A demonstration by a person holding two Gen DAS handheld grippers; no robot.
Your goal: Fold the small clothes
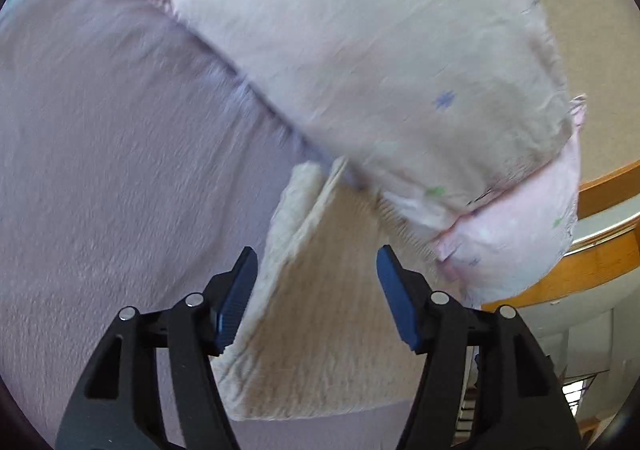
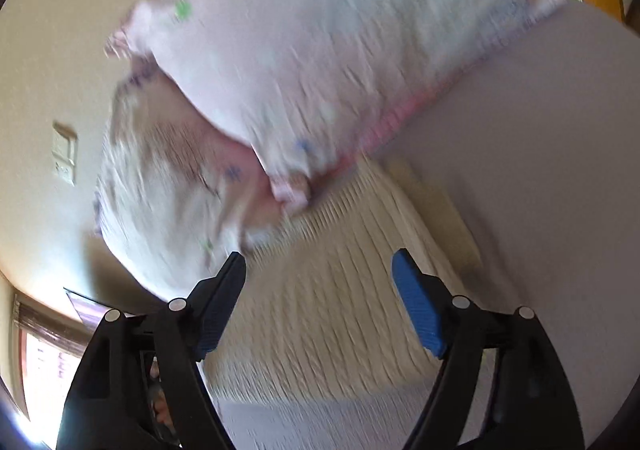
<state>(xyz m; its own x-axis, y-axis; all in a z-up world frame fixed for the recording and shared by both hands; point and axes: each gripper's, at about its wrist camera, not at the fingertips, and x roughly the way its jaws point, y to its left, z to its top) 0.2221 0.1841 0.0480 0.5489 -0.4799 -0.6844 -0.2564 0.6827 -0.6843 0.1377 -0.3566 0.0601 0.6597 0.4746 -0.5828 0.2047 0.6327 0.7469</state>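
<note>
A cream ribbed knit garment [image 1: 332,322] lies on the lavender bedspread [image 1: 120,137], partly folded, with a doubled edge along its left side. In the right wrist view the same garment [image 2: 340,282] lies under my fingers. My left gripper [image 1: 316,274] is open and empty, just above the garment's near part. My right gripper [image 2: 320,274] is open and empty above the garment. Both views are blurred by motion.
Two pale pink pillows with small green and blue prints [image 1: 380,61] [image 2: 320,49] lie just beyond the garment at the head of the bed. A wooden bed frame [image 1: 600,262] and a beige wall [image 2: 52,49] with a switch plate [image 2: 64,151] are behind.
</note>
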